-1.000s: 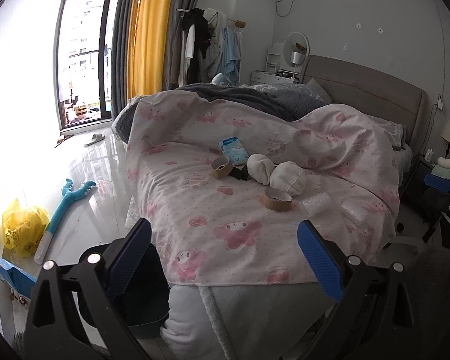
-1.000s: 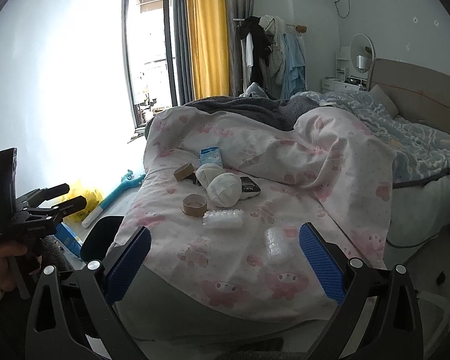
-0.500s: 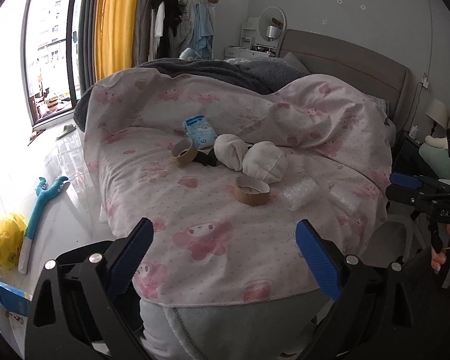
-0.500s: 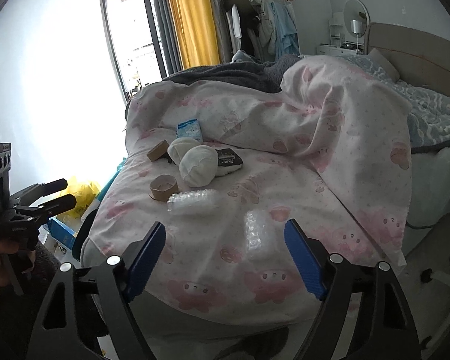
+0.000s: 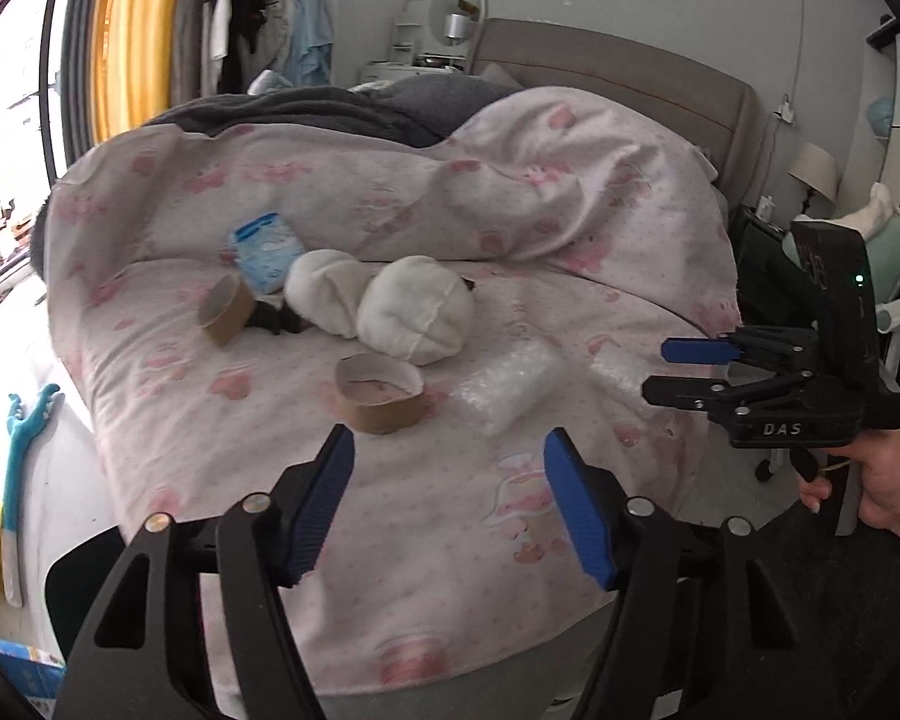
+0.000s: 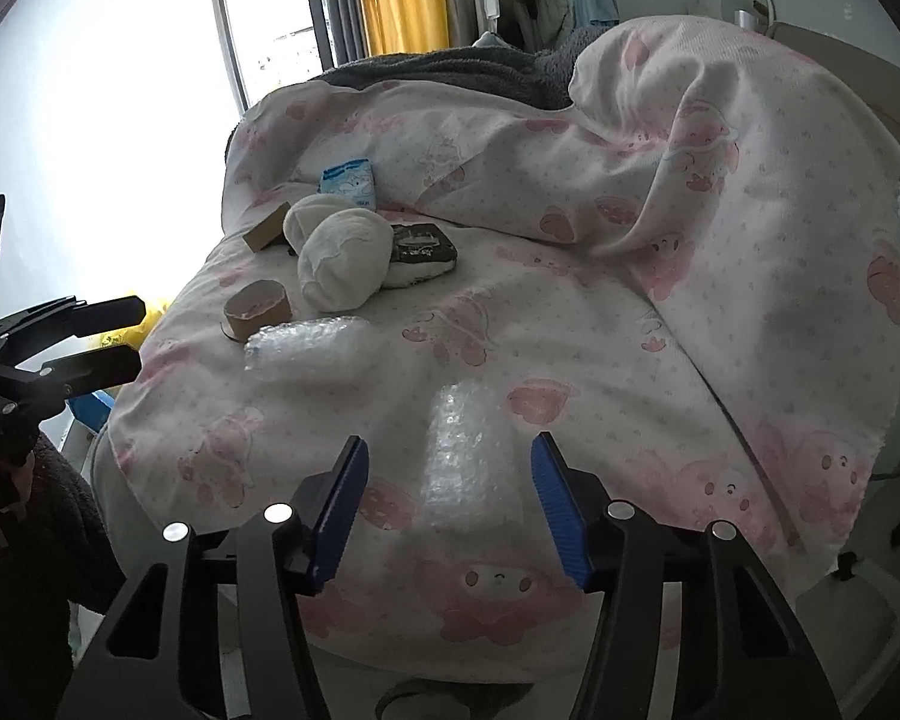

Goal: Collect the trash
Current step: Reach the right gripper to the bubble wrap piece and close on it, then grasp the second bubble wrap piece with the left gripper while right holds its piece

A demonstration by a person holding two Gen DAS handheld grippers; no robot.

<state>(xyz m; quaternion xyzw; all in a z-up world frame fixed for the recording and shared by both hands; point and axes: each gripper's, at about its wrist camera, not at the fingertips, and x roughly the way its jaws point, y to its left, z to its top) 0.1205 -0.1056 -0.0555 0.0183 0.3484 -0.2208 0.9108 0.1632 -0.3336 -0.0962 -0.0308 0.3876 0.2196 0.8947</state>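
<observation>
Bed [image 6: 570,360], near edge: my right gripper [image 6: 447,507], jaws narrowing but apart, straddles bubble wrap [image 6: 468,456], light, squashy, slippery—I'd pinch mid-roll; left gripper [image 5: 444,504] apart, empty.

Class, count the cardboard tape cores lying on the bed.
2: one cardboard tape core lies nearest the bed's foot, the other beside the blue packet. Others may be hidden.

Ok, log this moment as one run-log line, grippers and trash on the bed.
left gripper: open, closing, empty | right gripper: open, closing, bubble wrap between jaws, untouched | cardboard ring: on duvet
</observation>
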